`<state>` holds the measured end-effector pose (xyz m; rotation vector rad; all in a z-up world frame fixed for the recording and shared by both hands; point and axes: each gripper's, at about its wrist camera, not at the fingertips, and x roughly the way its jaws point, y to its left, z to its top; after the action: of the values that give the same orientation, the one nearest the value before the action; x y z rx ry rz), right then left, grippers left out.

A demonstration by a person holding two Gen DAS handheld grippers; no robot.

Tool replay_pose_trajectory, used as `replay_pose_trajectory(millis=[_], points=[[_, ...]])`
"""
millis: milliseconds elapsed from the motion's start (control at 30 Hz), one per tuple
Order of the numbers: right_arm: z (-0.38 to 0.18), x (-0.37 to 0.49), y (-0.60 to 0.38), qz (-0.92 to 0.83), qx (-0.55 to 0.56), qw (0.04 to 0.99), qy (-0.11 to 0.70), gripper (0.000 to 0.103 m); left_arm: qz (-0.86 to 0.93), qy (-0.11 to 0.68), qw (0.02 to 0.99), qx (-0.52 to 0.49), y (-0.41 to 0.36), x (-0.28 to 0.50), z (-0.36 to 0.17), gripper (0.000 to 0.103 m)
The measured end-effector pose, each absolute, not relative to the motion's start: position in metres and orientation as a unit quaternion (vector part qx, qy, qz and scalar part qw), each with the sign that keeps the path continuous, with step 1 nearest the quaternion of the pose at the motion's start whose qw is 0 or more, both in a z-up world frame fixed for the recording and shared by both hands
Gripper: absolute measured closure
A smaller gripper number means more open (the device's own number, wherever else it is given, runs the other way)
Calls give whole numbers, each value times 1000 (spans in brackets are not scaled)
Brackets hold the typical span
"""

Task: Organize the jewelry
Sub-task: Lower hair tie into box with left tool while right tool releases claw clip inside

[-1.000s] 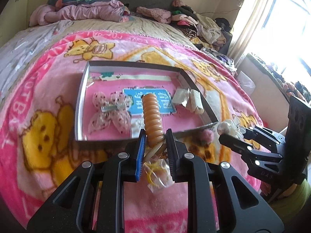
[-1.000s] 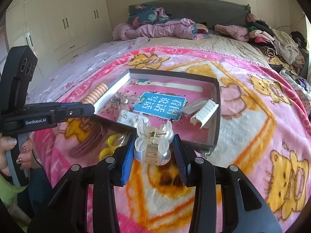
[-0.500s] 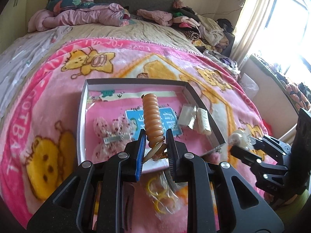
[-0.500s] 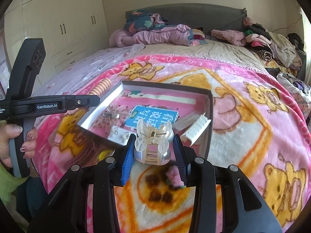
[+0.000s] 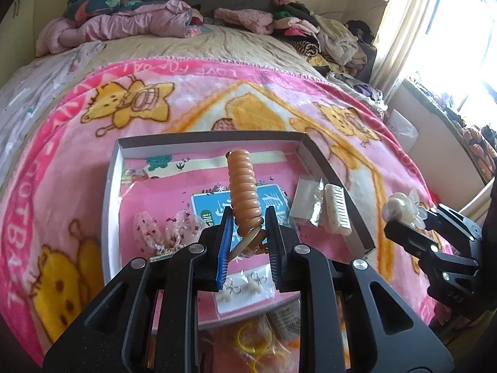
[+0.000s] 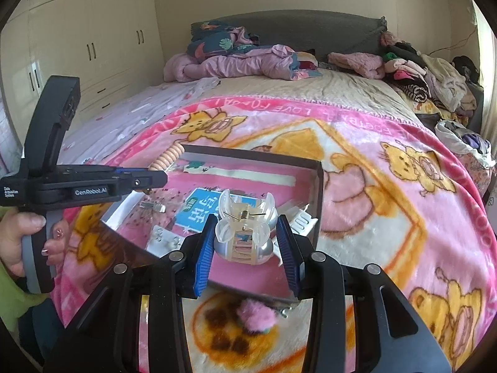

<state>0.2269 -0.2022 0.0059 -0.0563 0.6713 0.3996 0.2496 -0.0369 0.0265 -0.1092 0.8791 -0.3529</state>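
A shallow grey box with a pink floor lies on the pink blanket; it also shows in the right wrist view. My left gripper is shut on an orange ribbed hair clip and holds it above the box's near half. My right gripper is shut on a clear claw clip over the box's near right corner; the clip also shows in the left wrist view. In the box lie a pink bow clip, a white comb clip and an earring card.
Yellow hair ties in a bag lie on the blanket in front of the box. A pink pompom lies by the box's near corner. Piled clothes and bedding fill the far end of the bed.
Both grippers have moved forward and up over the box with their clips held. The box sits lower and closer in both views.
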Motion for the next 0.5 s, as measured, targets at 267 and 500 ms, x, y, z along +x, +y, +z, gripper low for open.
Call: replay_pose_trajectory(millis=[267, 500], points=[[-9, 243, -200, 195, -21, 918, 345, 66, -172, 449, 875, -53, -43, 272, 1, 89], [-28, 252, -194, 200, -21, 909, 365, 66, -169, 461, 870, -38, -47, 281, -18, 89]])
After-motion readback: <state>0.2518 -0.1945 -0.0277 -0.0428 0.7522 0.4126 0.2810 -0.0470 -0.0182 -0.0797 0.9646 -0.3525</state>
